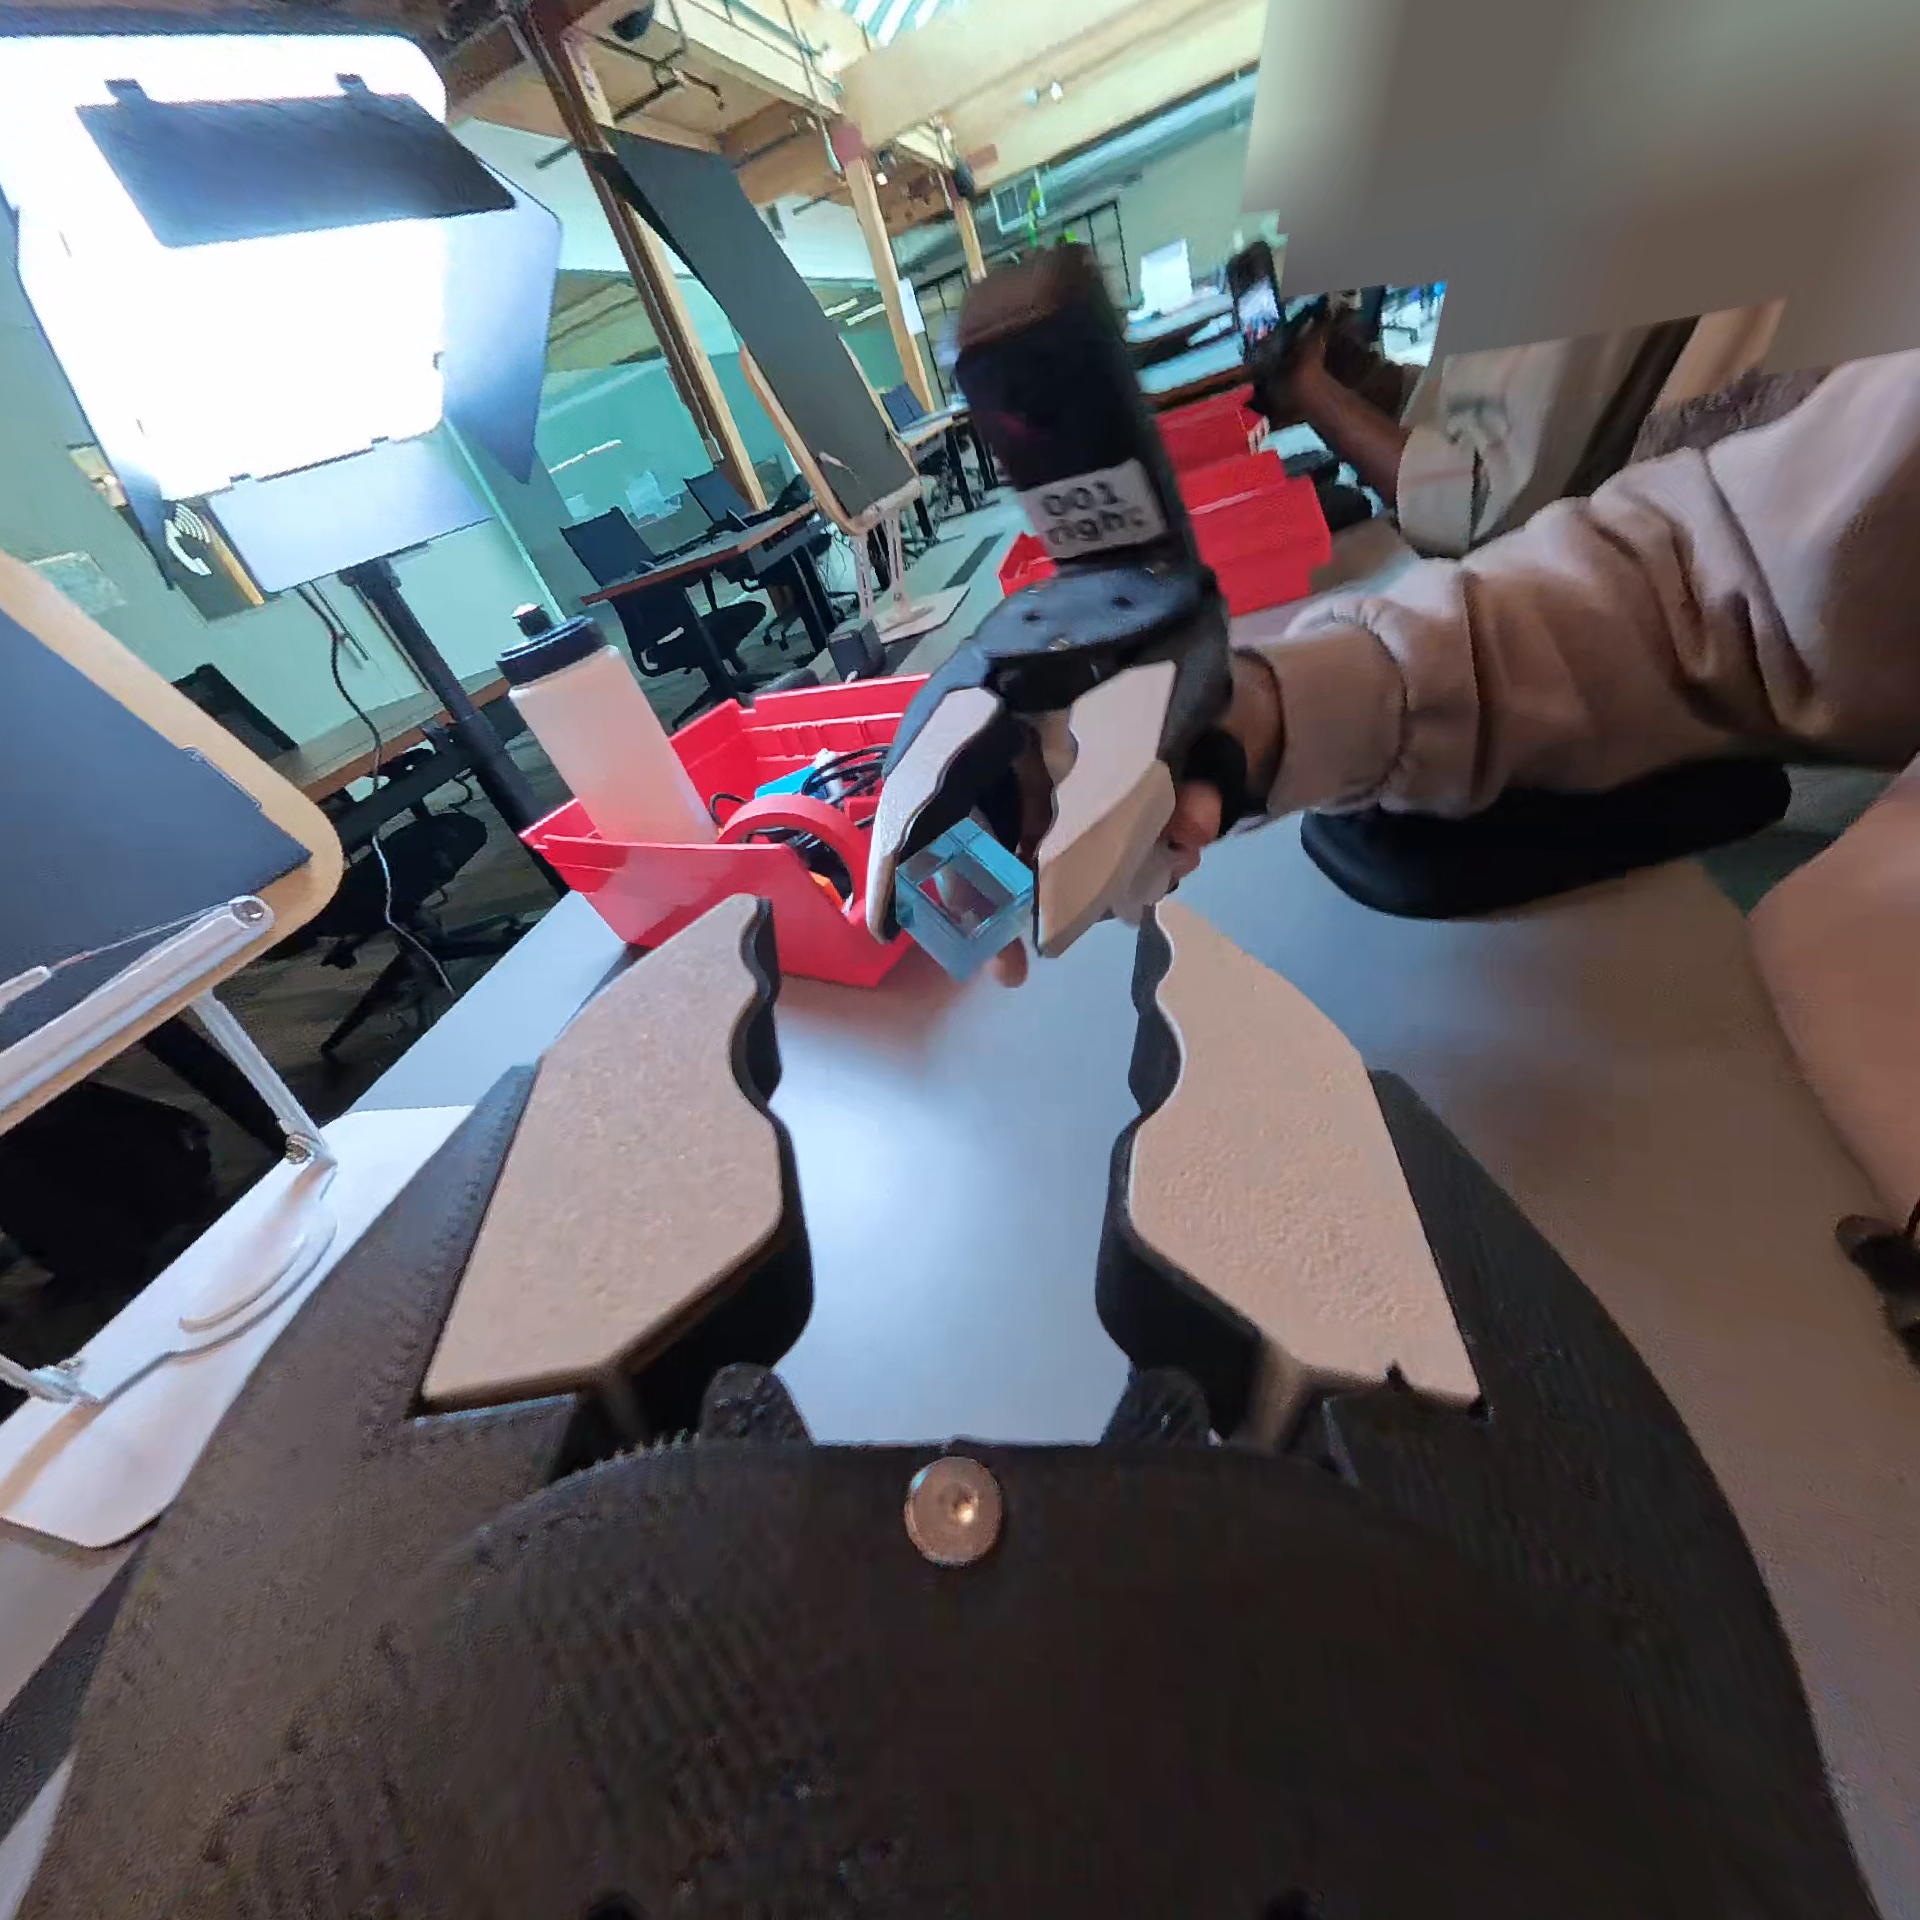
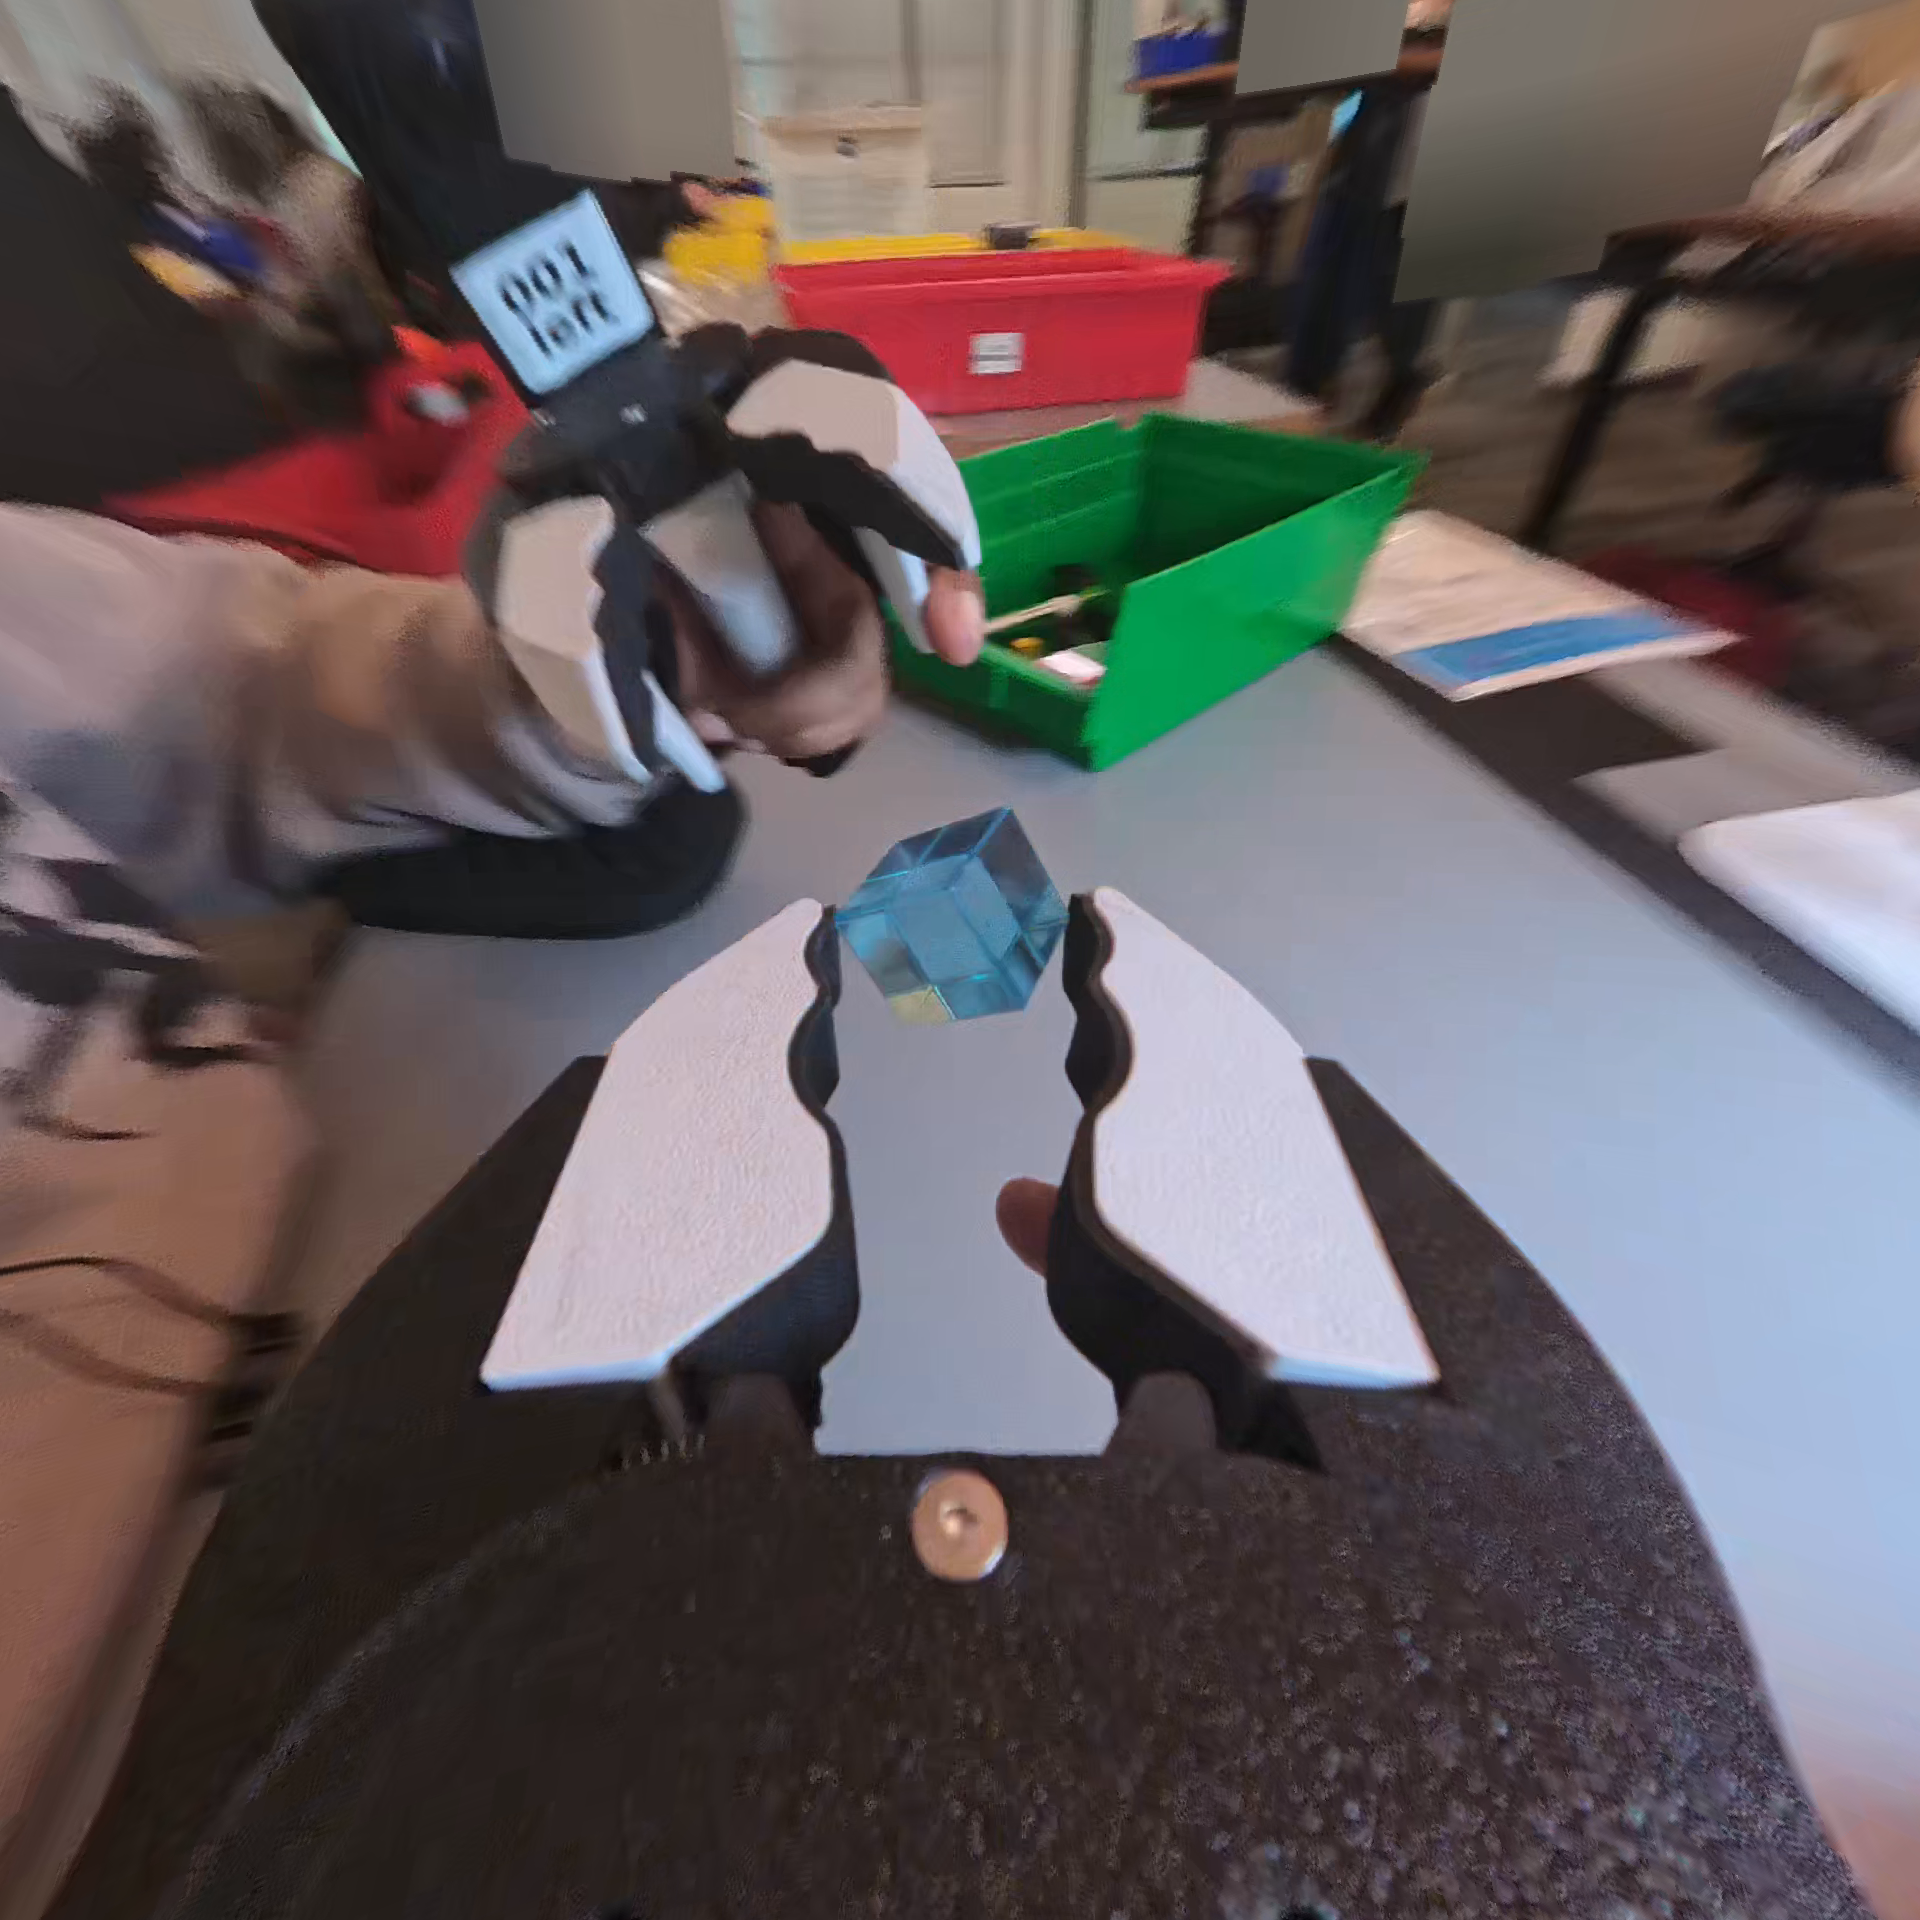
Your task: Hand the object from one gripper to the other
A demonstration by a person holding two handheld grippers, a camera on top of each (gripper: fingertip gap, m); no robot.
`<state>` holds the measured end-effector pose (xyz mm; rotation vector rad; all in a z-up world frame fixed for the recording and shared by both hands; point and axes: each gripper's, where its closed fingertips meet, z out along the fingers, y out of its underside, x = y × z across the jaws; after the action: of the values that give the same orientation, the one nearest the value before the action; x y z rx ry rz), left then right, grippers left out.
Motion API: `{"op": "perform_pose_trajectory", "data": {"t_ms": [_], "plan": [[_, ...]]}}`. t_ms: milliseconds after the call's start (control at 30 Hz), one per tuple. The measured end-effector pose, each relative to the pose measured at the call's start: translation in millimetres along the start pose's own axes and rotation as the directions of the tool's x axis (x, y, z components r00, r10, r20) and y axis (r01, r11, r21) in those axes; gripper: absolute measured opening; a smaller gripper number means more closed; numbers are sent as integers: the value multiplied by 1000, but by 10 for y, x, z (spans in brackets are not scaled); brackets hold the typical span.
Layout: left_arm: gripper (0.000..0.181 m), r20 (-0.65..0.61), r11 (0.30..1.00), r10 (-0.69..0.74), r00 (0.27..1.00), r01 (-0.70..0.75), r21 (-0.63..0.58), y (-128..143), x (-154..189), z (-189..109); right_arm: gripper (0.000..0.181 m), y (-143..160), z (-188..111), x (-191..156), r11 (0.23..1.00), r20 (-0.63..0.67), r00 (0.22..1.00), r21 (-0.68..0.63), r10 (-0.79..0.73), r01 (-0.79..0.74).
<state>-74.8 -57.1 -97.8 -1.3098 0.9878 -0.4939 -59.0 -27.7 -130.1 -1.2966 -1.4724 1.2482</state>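
We find the clear blue cube pinched at the fingertips of the right gripper, held off the grey table on a tilted corner. The left gripper stands spread and empty, close to the cube but apart from it.

In our judgement the handover is at the approach stage. The next move calls for the left fingers to straddle two free faces before the right lets go; the tip grip looks slight.

Room is adequate: the red bin lies beyond, the green bin to one side, bare table beneath.
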Motion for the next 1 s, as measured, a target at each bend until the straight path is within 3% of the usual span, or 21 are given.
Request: {"op": "perform_pose_trajectory", "data": {"t_ms": [100, 200, 400, 567, 733, 1000], "plan": [[66, -26, 997, 70, 997, -71, -41, 78, 107, 60, 41, 72, -23, -256, 966, 276, 926, -66, 257, -249], [68, -83, 989, 128, 988, -134, -68, 135, 256, 108, 41, 161, -67, -493, 932, 454, 814, -167, 364, -323], [65, -292, 980, 86, 953, -133, -147, 333, 677, 191, 41, 341, -72, -749, 930, 570, 738, -278, 360, -238], [63, -391, 974, 80, 917, -156, -167, 412, 923, 234, 41, 499, -38, -958, 910, 645, 653, -369, 397, -189], [58, -442, 960, 100, 891, -203, -191, 462, 1053, 214, 41, 578, -17, -1091, 890, 689, 574, -417, 443, -186], [52, -446, 938, 163, 880, -279, -207, 513, 1099, 221, 41, 534, -47, -1092, 879, 707, 525, -415, 474, -235]]}}
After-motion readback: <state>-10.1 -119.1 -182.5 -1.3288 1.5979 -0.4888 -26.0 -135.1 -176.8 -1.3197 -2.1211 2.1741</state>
